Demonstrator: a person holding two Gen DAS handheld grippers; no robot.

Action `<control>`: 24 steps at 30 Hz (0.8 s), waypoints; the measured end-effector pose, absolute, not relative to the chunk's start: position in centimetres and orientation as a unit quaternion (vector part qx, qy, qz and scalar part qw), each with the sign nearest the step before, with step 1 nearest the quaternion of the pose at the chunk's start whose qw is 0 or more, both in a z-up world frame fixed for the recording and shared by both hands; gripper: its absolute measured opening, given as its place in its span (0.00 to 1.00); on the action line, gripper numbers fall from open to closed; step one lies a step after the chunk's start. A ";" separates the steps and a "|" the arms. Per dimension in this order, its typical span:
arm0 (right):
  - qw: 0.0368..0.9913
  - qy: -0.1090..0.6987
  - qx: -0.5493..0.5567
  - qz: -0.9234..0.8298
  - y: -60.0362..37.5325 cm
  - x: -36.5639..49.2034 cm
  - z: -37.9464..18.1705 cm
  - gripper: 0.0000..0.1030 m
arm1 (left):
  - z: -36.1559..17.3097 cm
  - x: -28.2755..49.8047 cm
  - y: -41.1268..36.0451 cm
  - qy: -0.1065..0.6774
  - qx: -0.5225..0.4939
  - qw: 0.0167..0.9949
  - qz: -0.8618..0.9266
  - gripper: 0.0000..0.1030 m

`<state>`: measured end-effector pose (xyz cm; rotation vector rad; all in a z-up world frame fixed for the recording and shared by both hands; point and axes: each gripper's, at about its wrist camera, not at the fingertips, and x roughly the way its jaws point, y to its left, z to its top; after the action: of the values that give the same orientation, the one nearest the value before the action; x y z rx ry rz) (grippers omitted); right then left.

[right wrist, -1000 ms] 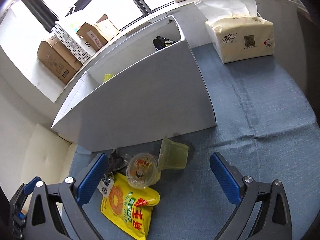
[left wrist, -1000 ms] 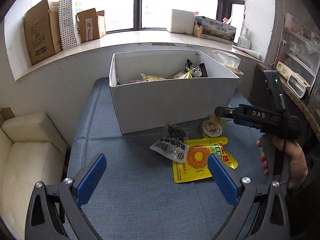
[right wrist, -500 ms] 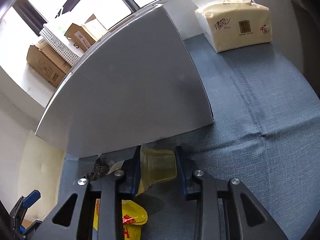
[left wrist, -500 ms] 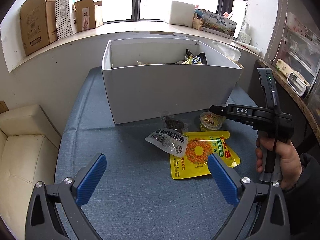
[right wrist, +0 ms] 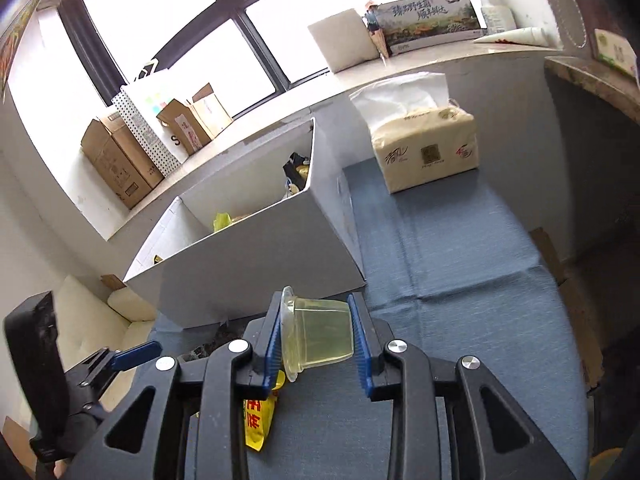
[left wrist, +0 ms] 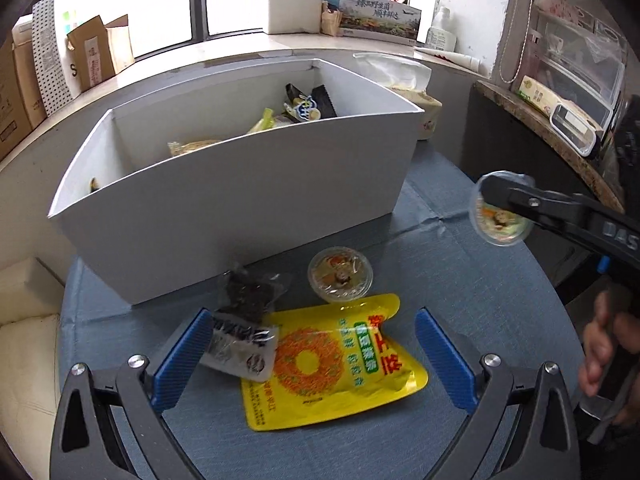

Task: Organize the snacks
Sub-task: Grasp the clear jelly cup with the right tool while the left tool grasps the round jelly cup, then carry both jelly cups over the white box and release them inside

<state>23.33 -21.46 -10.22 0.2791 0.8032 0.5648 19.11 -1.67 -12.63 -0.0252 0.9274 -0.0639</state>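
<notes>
Right tool (right wrist: 316, 340) since closed on jelly cup (right wrist: 320, 336), lifted it off table (left wrist: 460, 292); cup held sideways, clamped across walls for carry to white box (left wrist: 240, 196) at 12 o'clock. Left tool (left wrist: 312, 360) apart over yellow pouch (left wrist: 332, 364). Count: two jelly cups, second (left wrist: 341, 276) on table; one yellow pouch; one dark packet (left wrist: 244, 320).

Before you — tissue pack (right wrist: 426, 148) on blue tablecloth (right wrist: 460, 264), cardboard boxes (right wrist: 120, 164), dotted paper bag (right wrist: 146, 120) along the windowsill (left wrist: 304, 42).
</notes>
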 end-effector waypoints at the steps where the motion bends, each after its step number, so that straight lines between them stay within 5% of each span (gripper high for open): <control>1: 0.873 0.379 0.144 0.272 -22.3 22.9 -10.0 0.32 | -12.9 19.7 -2.3 0.447 -0.006 0.894 -0.034 1.00; 10: 0.870 0.379 0.183 0.255 -26.5 21.4 -10.1 0.32 | -16.0 23.9 -4.6 0.476 0.027 0.879 -0.029 0.97; 15: 0.867 0.383 0.190 0.255 -26.9 21.4 -10.7 0.32 | -17.1 24.8 -4.0 0.501 0.003 0.864 -0.042 0.52; 24: 0.865 0.388 0.179 0.262 -25.8 21.2 -11.0 0.32 | -14.1 22.4 -2.9 0.463 -0.022 0.884 -0.066 0.50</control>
<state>21.21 -25.79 -10.98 0.3758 0.8133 0.5497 22.41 -2.92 -14.08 -0.0448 0.9630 -0.1371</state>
